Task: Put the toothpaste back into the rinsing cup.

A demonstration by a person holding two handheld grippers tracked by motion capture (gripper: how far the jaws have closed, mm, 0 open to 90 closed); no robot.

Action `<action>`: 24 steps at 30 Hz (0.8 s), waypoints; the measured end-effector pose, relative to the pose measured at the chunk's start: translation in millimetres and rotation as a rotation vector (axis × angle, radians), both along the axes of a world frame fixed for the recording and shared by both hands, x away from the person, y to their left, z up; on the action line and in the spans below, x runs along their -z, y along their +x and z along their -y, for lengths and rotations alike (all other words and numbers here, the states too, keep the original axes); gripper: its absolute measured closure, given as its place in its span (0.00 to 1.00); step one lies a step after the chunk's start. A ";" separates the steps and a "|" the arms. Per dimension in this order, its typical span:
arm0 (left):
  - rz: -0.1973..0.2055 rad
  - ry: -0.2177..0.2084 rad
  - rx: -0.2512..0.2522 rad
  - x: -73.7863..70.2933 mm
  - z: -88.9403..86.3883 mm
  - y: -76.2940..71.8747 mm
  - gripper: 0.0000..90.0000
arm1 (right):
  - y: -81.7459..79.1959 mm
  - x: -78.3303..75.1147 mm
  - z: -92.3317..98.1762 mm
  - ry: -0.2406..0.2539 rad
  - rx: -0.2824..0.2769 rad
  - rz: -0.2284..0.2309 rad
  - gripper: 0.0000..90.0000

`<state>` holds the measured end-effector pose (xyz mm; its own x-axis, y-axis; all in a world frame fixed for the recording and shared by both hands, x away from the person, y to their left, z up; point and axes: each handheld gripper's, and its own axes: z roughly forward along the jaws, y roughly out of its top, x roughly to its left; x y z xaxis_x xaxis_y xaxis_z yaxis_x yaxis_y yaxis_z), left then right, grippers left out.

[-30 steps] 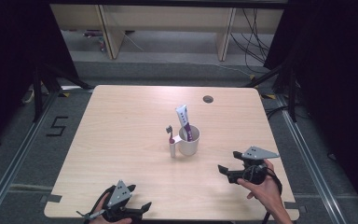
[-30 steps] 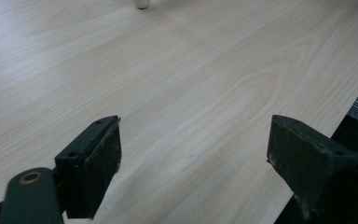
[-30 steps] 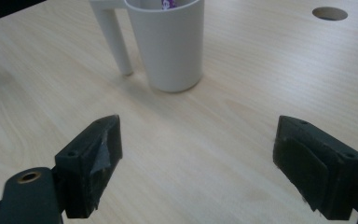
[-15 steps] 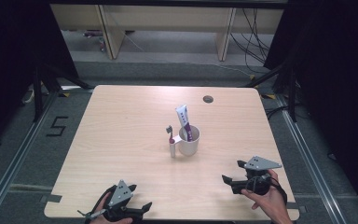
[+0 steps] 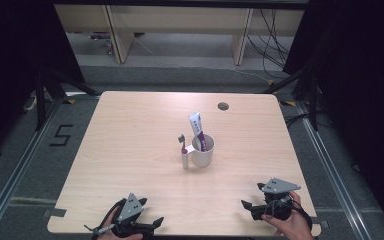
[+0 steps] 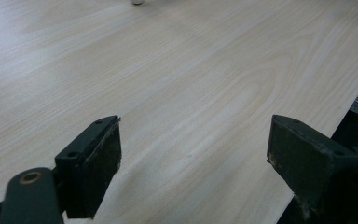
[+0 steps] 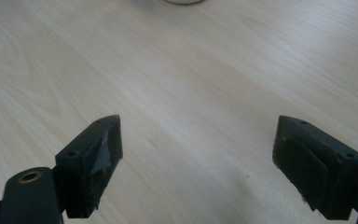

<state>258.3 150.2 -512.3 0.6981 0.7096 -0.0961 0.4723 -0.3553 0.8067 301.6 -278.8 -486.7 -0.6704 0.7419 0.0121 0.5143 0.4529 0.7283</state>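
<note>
A white mug [image 5: 203,151] stands at the middle of the wooden table [image 5: 130,135]. A white and purple toothpaste tube [image 5: 199,131] leans upright inside it, and a toothbrush [image 5: 183,150] stands against the mug's left side. My left gripper [image 5: 147,229] rests low at the front edge, left of centre, open with nothing between its jaws [image 6: 191,154]. At the front right, a hand holds my right gripper [image 5: 247,207], also open and empty [image 7: 196,154]. The mug's base [image 7: 183,1] peeks in at the top of the right gripper view.
A dark round cable hole [image 5: 223,106] sits near the table's back edge. Wooden furniture legs [image 5: 112,30] and cables lie on the floor behind the table. Metal rails [image 5: 325,155] run along both sides.
My right gripper has drawn back toward the front edge and sunk lower to the table. The left gripper has stayed put.
</note>
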 end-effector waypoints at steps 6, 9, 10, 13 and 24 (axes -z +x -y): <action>0.003 -0.002 0.004 0.5 0.3 0.3 0.19 | -5.7 1.4 1.6 -0.009 -0.009 -0.005 0.19; 0.000 -0.002 0.004 0.8 0.3 0.3 0.19 | -8.3 3.1 3.1 -0.012 -0.017 -0.020 0.19; 0.001 -0.001 0.003 0.8 0.4 0.2 0.19 | -13.0 3.5 3.0 -0.014 0.004 -0.030 0.19; 0.002 -0.001 0.004 0.6 0.2 0.4 0.19 | -14.6 5.5 4.8 -0.024 -0.018 -0.007 0.19; 0.004 -0.003 0.002 0.4 0.3 0.2 0.19 | -27.1 7.3 9.2 -0.021 0.017 -0.041 0.19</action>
